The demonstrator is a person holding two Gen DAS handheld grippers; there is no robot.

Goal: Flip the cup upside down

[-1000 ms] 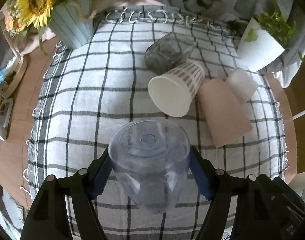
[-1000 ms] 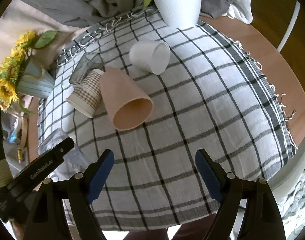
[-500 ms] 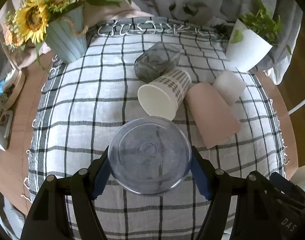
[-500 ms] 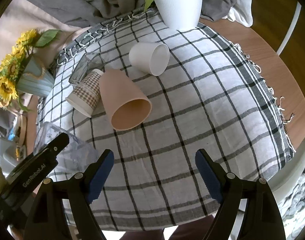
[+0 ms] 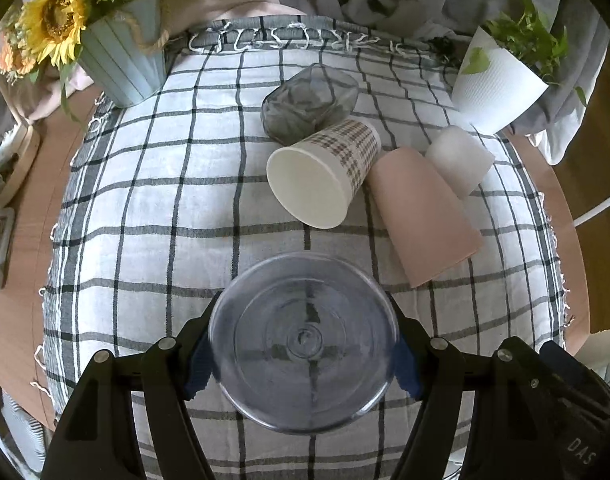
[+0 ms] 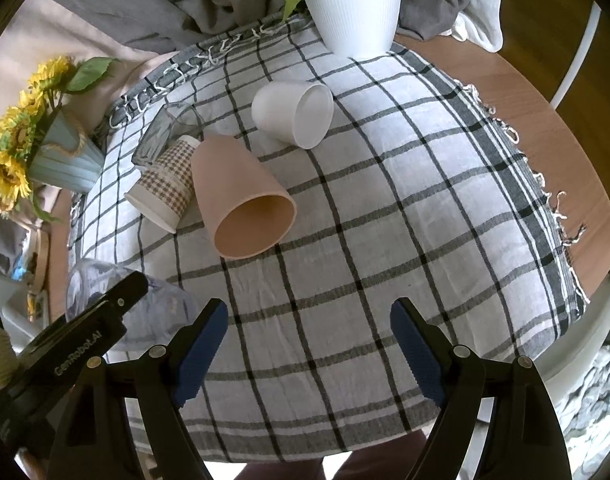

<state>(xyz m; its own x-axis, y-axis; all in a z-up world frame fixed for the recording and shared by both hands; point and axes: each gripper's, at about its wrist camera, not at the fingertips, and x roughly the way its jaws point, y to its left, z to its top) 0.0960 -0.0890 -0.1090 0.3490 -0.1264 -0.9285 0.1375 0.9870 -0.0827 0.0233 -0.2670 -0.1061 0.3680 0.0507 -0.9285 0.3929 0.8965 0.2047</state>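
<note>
Both L fingers [image 5: 199, 354] on clear cup [image 5: 304, 340]

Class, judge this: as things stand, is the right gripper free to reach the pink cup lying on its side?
Probably yes: the right gripper is open and empty, and only bare checked cloth lies between it and the pink cup, whose mouth faces it.

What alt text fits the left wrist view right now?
The left gripper grips a clear plastic cup, its round base facing the camera, above a checked tablecloth. Beyond lie a plaid paper cup, pink cup, white cup and grey glass.
</note>
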